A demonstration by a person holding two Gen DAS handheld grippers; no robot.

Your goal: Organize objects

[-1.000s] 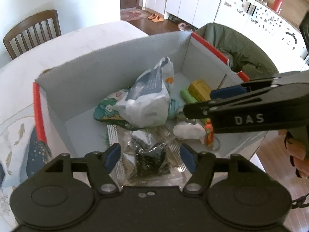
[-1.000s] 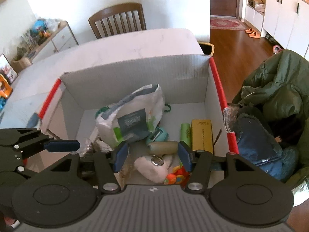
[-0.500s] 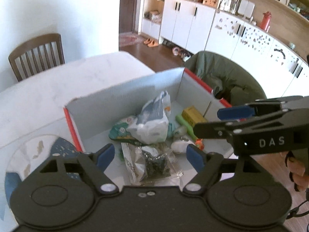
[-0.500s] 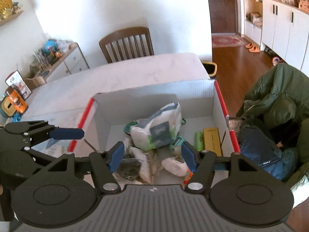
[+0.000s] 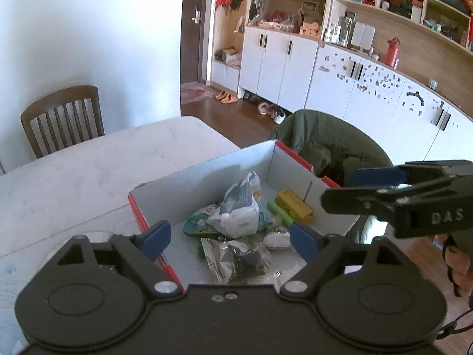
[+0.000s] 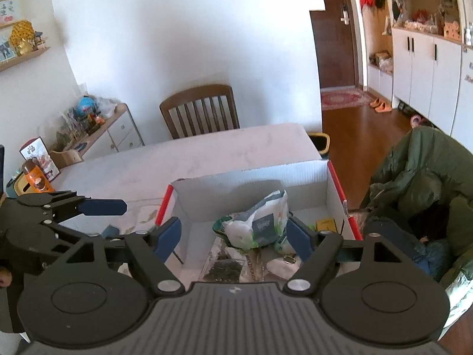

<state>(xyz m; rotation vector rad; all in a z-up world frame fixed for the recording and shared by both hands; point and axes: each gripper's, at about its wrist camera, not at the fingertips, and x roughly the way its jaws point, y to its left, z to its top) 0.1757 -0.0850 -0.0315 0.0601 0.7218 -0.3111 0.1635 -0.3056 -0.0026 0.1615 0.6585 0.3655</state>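
A wooden chair (image 6: 201,109) stands at the far side of the pale table (image 6: 183,159); a green jacket (image 6: 425,171) is heaped to the right; white cabinets (image 5: 295,68) line the far right wall; orange slippers (image 5: 226,97) lie near the doorway.

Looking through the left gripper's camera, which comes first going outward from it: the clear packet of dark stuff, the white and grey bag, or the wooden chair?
1. Clear packet: box's near end, just ahead of the left gripper.
2. White and grey bag: mid-box.
3. Wooden chair: beyond the table, far left.
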